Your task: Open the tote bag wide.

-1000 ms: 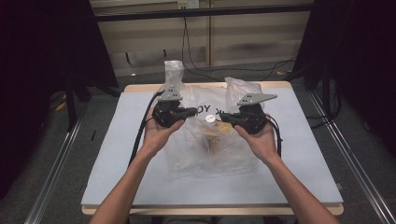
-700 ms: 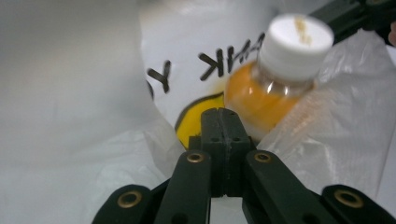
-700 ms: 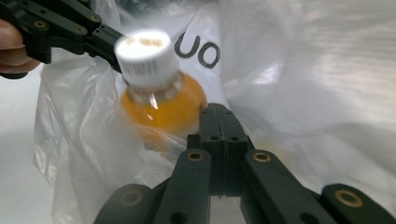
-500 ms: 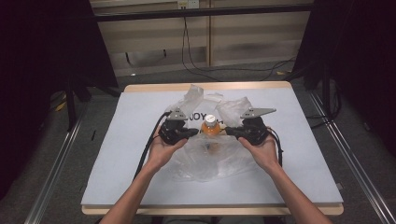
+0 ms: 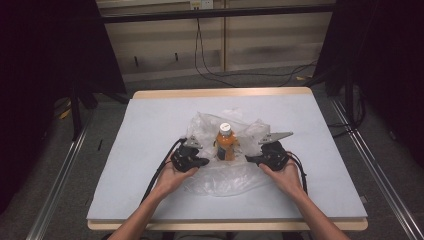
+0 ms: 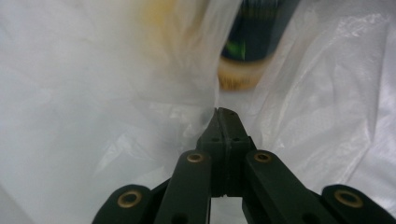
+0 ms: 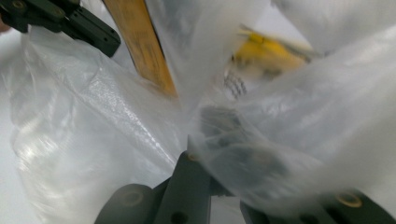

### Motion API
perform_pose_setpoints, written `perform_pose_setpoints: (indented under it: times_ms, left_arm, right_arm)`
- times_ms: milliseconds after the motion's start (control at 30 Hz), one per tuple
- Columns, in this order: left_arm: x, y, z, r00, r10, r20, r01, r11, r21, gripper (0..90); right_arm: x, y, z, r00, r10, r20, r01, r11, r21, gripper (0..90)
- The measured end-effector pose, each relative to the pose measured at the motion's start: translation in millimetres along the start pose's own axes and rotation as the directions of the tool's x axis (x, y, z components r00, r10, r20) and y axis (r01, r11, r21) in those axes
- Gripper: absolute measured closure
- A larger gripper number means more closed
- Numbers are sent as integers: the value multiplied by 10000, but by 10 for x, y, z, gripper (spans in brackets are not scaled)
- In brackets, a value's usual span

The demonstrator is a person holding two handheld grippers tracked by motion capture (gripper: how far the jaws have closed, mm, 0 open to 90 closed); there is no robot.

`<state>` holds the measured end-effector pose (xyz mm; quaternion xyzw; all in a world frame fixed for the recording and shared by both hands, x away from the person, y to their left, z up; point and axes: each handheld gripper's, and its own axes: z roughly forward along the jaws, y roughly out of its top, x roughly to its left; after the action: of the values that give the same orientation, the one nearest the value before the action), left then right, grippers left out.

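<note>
High view: the orange bottle [image 5: 226, 144] stands upright mid-worktop [image 5: 150, 120] inside a crumpled clear plastic bag [image 5: 225, 175]. Left tongs [image 5: 204, 162] and right tongs [image 5: 248, 159] each pinch bag film, jaws pressed together. Film veils the right jaws in the right gripper view; the bottle label is blurred.

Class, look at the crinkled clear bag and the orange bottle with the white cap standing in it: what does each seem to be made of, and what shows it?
Crinkled clear bag: thin plastic film, glossy; it creases and shines. Orange bottle with the white cap: probably clear plastic holding orange liquid, though glass cannot be ruled out.
</note>
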<state>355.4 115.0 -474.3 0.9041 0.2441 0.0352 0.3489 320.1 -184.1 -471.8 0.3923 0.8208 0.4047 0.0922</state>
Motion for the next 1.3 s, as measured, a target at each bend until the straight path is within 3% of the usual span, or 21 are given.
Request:
perform_pose_setpoints:
  times_ms: [67, 133, 267, 367, 500, 567, 633, 700, 967, 1000, 1033, 1100, 1167, 1233, 1300]
  left_arm:
    - [-2, -19, -3, 9998, -115, 144, 117, 9998, -129, 900]
    - [-26, -72, -52, 9999, 81, 145, -80, 9999, -98, 900]
    - [-32, -149, -117, 9997, 82, 208, -80, 9999, -98, 900]
    - [-46, -216, -180, 9990, 75, 433, -69, 9999, -121, 900]
    - [-85, -230, -232, 9991, 196, 369, -184, 9993, -311, 900]
    - [-105, -204, -302, 9988, 155, 470, -114, 9963, -857, 900]
    - [-116, -188, -336, 9988, 148, 475, -100, 9949, -1006, 900]
    - [-168, -132, -441, 9978, 298, 595, -205, 9884, -1503, 900]
    - [-297, -16, -683, 9948, 768, 671, -607, 9744, -2164, 900]
    - [-303, 45, -747, 9942, 820, 689, -620, 9654, -2531, 900]
    - [-303, 45, -747, 9942, 820, 689, -620, 9654, -2531, 900]
    - [-278, 189, -830, 9941, 955, 512, -766, 9535, -2915, 900]
    - [-273, 247, -853, 9941, 967, 500, -770, 9493, -3047, 900]
    - [-265, 378, -898, 9930, 1143, 296, -990, 9427, -3188, 900]
    - [-247, 580, -971, 9907, 1358, 127, -1232, 9310, -3435, 900]
  right_arm:
    - [3, -40, 31, 10000, 51, 37, -52, 9998, 213, 900]
    - [5, -69, 41, 10000, -14, 33, 13, 9995, 323, 900]
    - [-6, -127, 33, 9999, -60, 128, 52, 9983, 582, 900]
    - [-43, -182, -75, 9992, 18, 397, -47, 9974, 719, 900]
    - [-48, -216, -145, 9993, -38, 375, 17, 9985, 549, 900]
    - [-26, -170, -227, 9999, 92, 77, -92, 9999, -44, 900]
    - [-11, -143, -256, 10000, 34, 18, -34, 9997, -223, 900]
    - [51, -69, -355, 9998, -67, -197, 53, 9975, -700, 900]
    - [143, 103, -648, 9994, -207, -292, 155, 9855, -1691, 900]
    - [154, 142, -676, 9994, -228, -276, 175, 9836, -1793, 900]
    - [161, 185, -699, 9992, -298, -248, 246, 9821, -1869, 900]
    - [176, 280, -732, 9989, -400, -254, 340, 9784, -2037, 900]
    - [185, 330, -744, 9986, -462, -243, 401, 9771, -2090, 900]
    - [205, 429, -757, 9979, -590, -262, 517, 9735, -2227, 900]
    - [251, 603, -770, 9960, -837, -322, 734, 9669, -2443, 900]
